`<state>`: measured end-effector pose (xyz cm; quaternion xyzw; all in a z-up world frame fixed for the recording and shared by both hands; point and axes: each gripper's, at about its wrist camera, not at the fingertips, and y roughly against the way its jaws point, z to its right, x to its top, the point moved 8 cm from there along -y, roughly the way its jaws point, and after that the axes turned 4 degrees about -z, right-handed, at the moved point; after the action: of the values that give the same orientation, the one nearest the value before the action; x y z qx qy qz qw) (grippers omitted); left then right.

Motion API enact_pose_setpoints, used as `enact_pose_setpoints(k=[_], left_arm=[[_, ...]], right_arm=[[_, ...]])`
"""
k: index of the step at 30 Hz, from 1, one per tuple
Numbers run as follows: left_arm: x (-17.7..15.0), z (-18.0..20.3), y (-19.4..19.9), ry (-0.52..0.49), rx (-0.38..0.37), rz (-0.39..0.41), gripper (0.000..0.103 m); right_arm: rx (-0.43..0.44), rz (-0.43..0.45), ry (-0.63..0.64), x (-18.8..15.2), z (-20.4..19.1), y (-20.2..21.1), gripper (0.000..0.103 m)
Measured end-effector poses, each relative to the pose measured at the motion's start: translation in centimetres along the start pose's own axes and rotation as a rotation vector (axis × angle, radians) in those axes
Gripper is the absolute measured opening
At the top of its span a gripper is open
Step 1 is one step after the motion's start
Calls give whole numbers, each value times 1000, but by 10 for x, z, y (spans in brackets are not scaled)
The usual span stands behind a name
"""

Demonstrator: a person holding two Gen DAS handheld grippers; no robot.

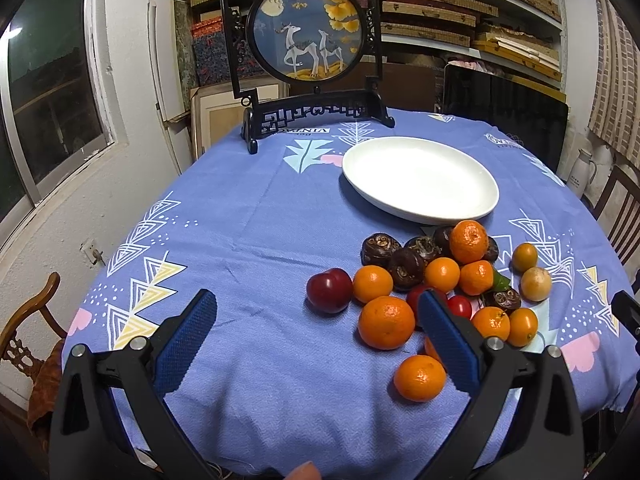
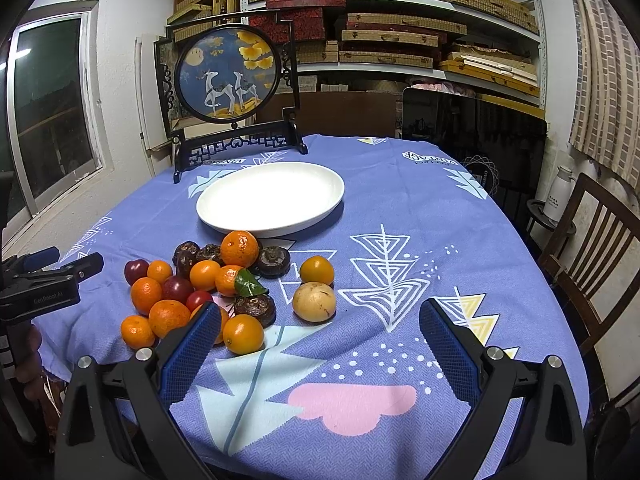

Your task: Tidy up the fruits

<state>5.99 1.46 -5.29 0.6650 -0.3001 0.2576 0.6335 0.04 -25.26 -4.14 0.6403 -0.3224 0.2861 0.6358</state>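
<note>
White plate (image 2: pixel 224 216) at twelve o'clock bare, fruit pile (image 2: pixel 208 292) heaped loose at six o'clock of it, left gripper (image 1: pixel 316 320) and right gripper (image 2: pixel 320 324) both spread wide, empty; nothing sorted yet, all still to move.

Sharp, evenly lit views (dark, bowed fisheye corners)

Bare cloth (image 2: pixel 400 208) right of plate (image 2: pixel 224 220); fruit heap (image 2: pixel 208 280) crowds front.
</note>
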Motion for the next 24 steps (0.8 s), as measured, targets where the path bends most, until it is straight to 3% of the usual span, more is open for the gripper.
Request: enact_pose_setpoints(k=[18, 24], left_arm=[[0, -6, -5, 0, -8, -18, 98], [-16, -13, -20, -46, -79, -66, 98]], right_arm=[[24, -15, 13, 3, -4, 2, 99], [28, -18, 9, 3, -4, 0, 99]])
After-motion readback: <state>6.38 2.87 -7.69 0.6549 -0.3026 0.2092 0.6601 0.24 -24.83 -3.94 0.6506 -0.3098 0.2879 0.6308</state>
